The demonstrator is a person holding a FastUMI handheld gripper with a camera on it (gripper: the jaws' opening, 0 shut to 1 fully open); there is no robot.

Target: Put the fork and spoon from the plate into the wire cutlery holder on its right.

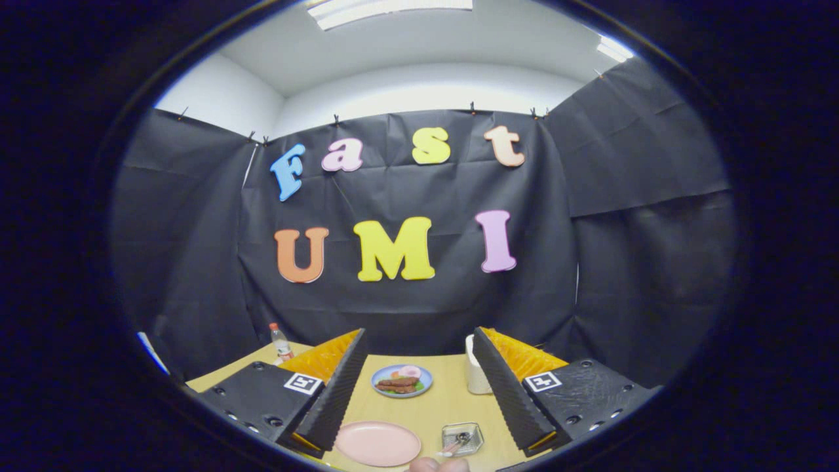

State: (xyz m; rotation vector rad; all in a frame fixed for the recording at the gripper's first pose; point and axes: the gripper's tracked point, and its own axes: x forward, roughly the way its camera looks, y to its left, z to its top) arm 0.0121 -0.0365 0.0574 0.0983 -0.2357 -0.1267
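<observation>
Seen along the fingers: gripper point(419, 400) held well above a wooden table point(432, 400), jaws spread wide, grasping nothing, ribbed black pads facing each other across the gap. Down between the fingers, near the table's close edge, a pink plate point(377, 443) at about seven o'clock from the gap's middle, lying bare. Just beside it, toward five o'clock, the wire cutlery holder point(462, 438), with cutlery point(457, 444) lying in it; cannot tell fork from spoon at this size. Below the holder, fingertips point(438, 465) of a person's hand at six o'clock. Farther off at twelve o'clock, a blue plate point(402, 381) with food. At two o'clock, beside the right finger, a white container point(476, 377). Beyond the left finger, at ten o'clock, a small bottle point(280, 343) upright.
</observation>
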